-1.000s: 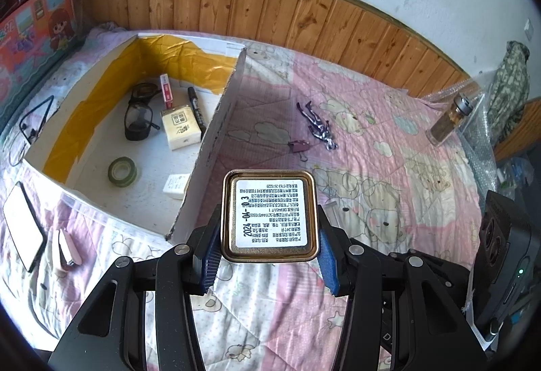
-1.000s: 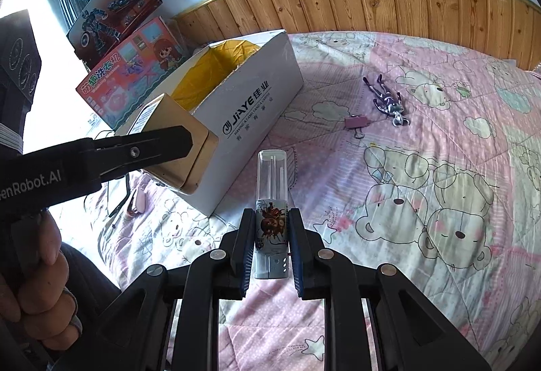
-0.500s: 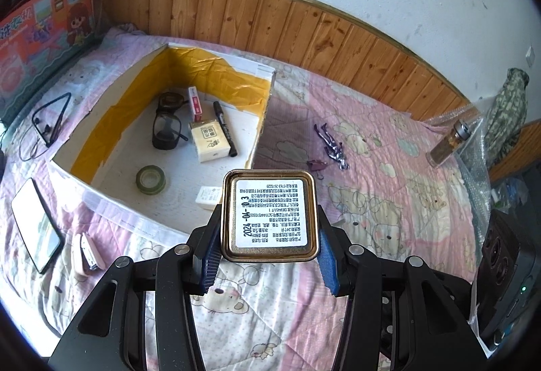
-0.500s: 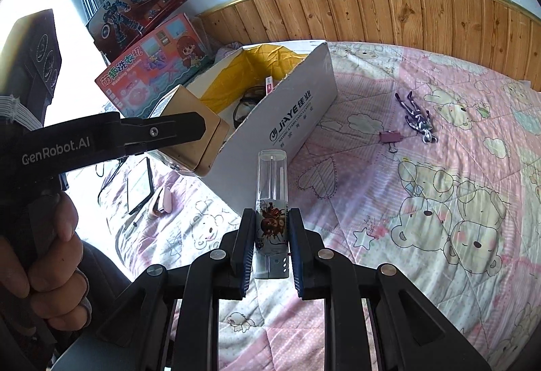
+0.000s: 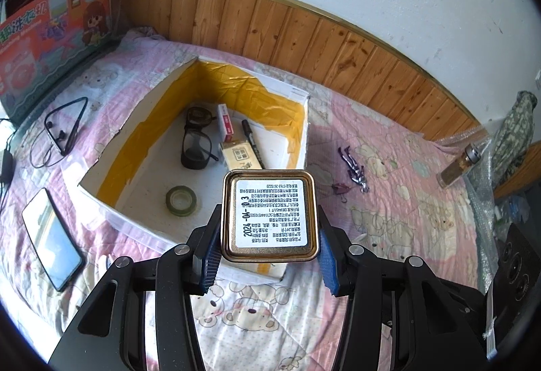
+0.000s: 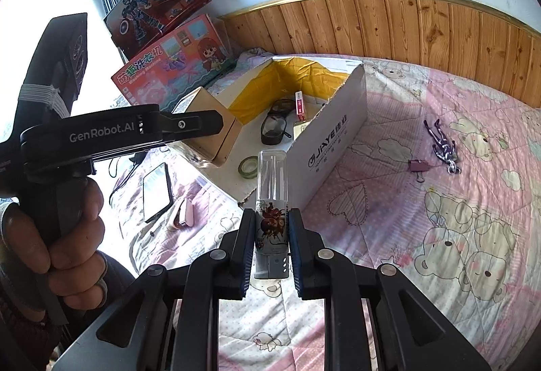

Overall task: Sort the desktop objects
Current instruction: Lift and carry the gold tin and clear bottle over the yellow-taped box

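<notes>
1. Your work surface is a pink cartoon-bear quilt against a wood-panelled wall.
2. White cardboard box lies open on the quilt, yellow tape lining the inner walls; in the right wrist view its outer side shows printed lettering.
3. Two toy boxes lean in the far left corner.
4. Your left gripper is clamped on a square gold tin, blue pads on both sides, label with date facing the camera. Tin sits over the near edge of the box.
5. Your right gripper is clamped on a small clear-capped bottle with a printed label, cap pointing away from you, near the box's near corner.
6. Your left hand grips the left handle, seen from the right wrist.
7. Inside the box: glasses, small beige carton, red-and-white pack, black marker, green tape roll.
8. Left of the box: phone, wired earphones. A pink item lies beside the phone, cannot tell what.
9. Right of the box: purple figure keychain and binder clip close together; glass jar well apart at far right.
</notes>
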Demonstrator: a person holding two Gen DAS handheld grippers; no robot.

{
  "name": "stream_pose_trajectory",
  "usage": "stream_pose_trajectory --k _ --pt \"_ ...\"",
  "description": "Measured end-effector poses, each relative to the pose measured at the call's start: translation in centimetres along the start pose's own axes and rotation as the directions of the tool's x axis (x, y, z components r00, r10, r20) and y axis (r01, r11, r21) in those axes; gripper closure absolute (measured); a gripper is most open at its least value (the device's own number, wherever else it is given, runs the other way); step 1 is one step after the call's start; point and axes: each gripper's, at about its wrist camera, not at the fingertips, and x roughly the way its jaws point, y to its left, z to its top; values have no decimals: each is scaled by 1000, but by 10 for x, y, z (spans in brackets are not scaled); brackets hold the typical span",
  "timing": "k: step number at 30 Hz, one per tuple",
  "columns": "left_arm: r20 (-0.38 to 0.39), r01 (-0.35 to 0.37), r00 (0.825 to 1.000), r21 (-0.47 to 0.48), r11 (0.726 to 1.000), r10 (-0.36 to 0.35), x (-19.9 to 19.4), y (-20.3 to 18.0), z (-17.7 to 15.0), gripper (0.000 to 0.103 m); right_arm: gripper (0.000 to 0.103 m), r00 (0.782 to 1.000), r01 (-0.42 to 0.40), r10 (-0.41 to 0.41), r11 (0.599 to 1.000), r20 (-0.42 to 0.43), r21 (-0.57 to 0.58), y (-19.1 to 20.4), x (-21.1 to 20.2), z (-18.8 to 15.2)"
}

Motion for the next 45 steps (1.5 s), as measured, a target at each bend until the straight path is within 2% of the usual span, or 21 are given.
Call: stream_pose_trajectory --k 14,29,35,41,45 --pt "14 -39 999 -33 999 39 22 36 47 53 82 1000 -21 21 999 -8 -50 15 25 36" --pt "-43 -116 993 -59 991 114 76 79 73 53 83 998 -38 33 995 -52 -95 31 72 68" --pt "-76 -159 985 -28 987 157 94 94 75 53 83 996 -43 34 994 -88 -103 33 96 78" --pt "-103 -220 969 54 974 224 111 100 75 53 82 990 -48 33 993 -138 -110 36 123 85" --pt "-126 -233 962 92 968 243 119 104 73 53 82 984 -40 18 992 -176 -123 38 141 90"
